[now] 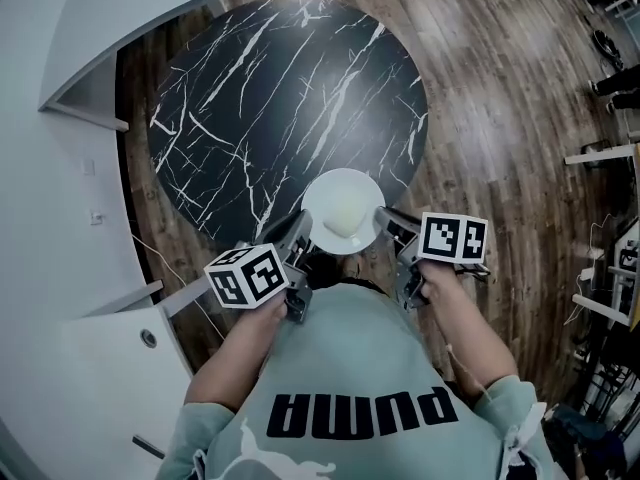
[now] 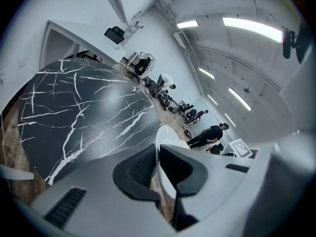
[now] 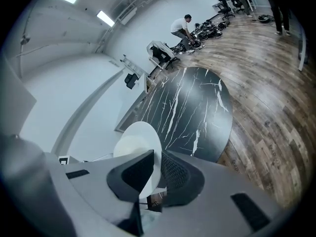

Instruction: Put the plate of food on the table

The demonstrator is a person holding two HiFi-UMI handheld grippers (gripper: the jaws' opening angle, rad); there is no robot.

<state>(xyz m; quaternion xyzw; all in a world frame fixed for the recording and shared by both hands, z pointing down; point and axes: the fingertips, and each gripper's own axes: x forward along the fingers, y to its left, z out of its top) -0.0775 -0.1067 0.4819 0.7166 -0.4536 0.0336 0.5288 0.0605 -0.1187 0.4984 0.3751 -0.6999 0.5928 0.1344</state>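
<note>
Plate (image 1: 343, 211) over table (image 1: 280, 98) near edge — left gripper (image 1: 299, 234) on its L rim, right gripper (image 1: 387, 220) on R.

The left gripper (image 1: 298, 236) and right gripper (image 1: 388, 223) are gripping opposite rims of the white plate (image 1: 340, 190), which is overlapping the near edge of the black marble table (image 1: 270, 98).

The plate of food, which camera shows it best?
The head view: it looks down on nearly the whole white plate with pale food on it, at the black table's near edge. The left gripper view shows only its rim edge-on between the jaws; the right gripper view shows its face at a slant, partly behind the jaws.
</note>
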